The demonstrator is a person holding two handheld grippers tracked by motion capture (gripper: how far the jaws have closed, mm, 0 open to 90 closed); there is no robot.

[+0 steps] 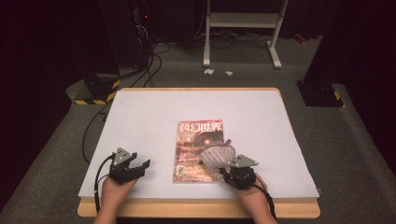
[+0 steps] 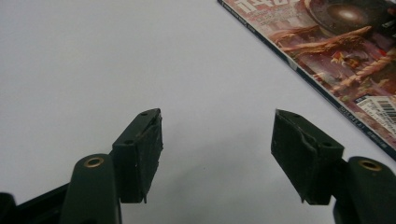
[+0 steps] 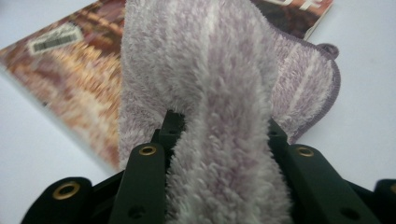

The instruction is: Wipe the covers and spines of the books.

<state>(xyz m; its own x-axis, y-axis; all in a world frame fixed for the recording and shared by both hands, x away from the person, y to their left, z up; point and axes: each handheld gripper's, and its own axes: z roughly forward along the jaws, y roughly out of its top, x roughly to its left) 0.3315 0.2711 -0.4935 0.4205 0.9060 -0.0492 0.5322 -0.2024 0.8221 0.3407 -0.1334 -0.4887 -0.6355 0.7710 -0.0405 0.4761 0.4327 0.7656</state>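
A magazine with a reddish-brown cover lies flat in the middle of the white table top. A fluffy pale purple striped cloth rests on its lower right part. My right gripper is shut on the bunched cloth, which spreads forward over the magazine in the right gripper view. My left gripper stands open and empty over bare table, left of the magazine. In the left gripper view its pads are wide apart, and the magazine's edge lies at the upper right.
The table's wooden front edge runs just below the hands. Beyond the table are cables on the floor, a white metal stand and a yellow-black striped base at the left.
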